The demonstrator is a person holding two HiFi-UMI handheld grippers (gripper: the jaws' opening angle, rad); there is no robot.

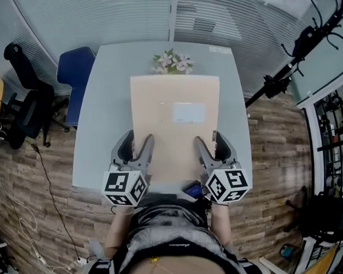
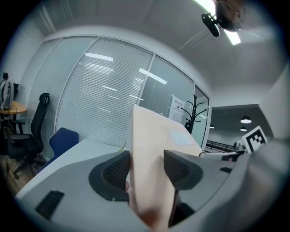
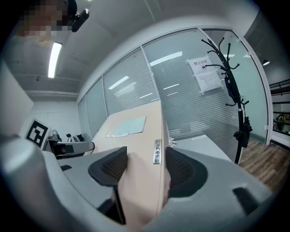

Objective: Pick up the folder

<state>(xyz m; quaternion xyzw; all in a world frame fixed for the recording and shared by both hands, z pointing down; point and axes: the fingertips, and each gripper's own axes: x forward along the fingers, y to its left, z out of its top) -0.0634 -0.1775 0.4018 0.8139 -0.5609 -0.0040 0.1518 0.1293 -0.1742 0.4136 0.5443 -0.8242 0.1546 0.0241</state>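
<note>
The folder (image 1: 176, 124) is a thick beige file box with a pale label on its top face. It hangs over the grey table (image 1: 99, 120), with its far edge toward the flowers. My left gripper (image 1: 139, 148) is shut on its near left edge, and my right gripper (image 1: 210, 146) is shut on its near right edge. In the left gripper view the folder (image 2: 152, 131) fills the gap between the dark pads of the left gripper (image 2: 147, 170). In the right gripper view the folder (image 3: 136, 131), with a small metal tab on its side, sits between the pads of the right gripper (image 3: 145, 171).
A small bunch of pale flowers (image 1: 172, 62) lies at the table's far edge. A blue chair (image 1: 75, 70) and a black office chair (image 1: 26, 95) stand to the left. A black coat rack (image 1: 304, 40) stands at the right. A small dark object (image 1: 192, 190) lies at the near edge.
</note>
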